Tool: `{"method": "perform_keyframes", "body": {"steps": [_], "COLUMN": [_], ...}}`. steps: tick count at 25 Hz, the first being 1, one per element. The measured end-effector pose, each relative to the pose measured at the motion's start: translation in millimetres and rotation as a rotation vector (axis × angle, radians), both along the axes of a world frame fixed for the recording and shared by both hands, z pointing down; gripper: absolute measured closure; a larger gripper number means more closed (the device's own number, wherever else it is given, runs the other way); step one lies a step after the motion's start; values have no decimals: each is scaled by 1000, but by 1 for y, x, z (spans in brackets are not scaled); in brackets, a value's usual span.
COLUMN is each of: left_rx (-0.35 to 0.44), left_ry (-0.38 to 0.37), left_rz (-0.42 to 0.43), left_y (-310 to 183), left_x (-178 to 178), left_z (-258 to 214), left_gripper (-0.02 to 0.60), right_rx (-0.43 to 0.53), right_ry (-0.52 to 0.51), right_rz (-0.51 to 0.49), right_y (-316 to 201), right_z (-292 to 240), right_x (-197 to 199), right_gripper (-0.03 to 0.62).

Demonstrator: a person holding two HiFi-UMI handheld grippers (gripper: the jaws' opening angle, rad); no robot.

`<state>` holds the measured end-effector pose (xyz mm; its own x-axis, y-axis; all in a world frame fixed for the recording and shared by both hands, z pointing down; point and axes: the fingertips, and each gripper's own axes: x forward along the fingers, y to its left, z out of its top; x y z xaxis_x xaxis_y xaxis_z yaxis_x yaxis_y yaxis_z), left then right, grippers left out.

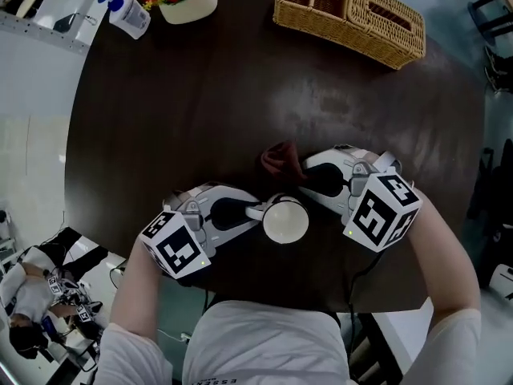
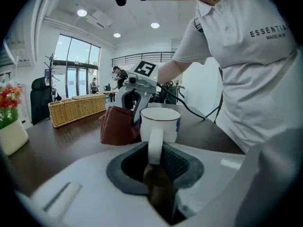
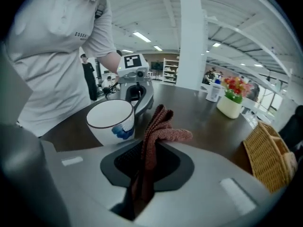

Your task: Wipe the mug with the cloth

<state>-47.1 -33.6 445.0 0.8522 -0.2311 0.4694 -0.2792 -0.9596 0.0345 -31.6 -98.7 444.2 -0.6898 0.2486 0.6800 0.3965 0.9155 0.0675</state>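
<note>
**Mug on the left, cloth on the right, almost meeting**

The mug [image 1: 285, 220] stands upright, mouth up, near the table's [image 1: 200, 95] close edge. Its handle points straight at our left gripper [image 2: 155, 149], whose jaws are clamped on it. The cloth [image 3: 160, 126] is bunched just beside the mug's far wall and sticks out lengthwise from our right gripper [image 3: 147, 159], whose jaws are pinched tight on it. We reckon the wipe just needs the cloth drawn back toward us onto that wall. We can't tell if they're already touching.
</note>
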Motion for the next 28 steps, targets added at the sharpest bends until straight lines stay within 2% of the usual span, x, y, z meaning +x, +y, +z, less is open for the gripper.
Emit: {"method": "perform_keyframes", "body": {"steps": [5, 8, 11, 14, 20, 28], "left_rx": [-27, -35, -39, -38, -43, -51], "left_ry": [20, 18, 18, 21, 32, 30], "left_rz": [-21, -20, -30, -49, -146, -237], "left_y": [-1, -1, -2, -2, -2, -2], "left_x": [0, -1, -1, -2, -3, -3], "left_z": [-1, -2, -2, -1, -1, 0], "left_gripper": [506, 505, 505, 505, 505, 505], "right_rx": [-5, 79, 127, 136, 77, 53], "right_ry": [53, 100, 128, 123, 90, 90], "right_rz": [-226, -363, -428, -399, -218, -33], "right_y": [17, 23, 27, 27, 26, 32], "right_z": [5, 9, 9, 7, 1, -3], "right_x": [-7, -2, 5, 8, 17, 37], "right_gripper": [516, 517, 517, 517, 516, 516]}}
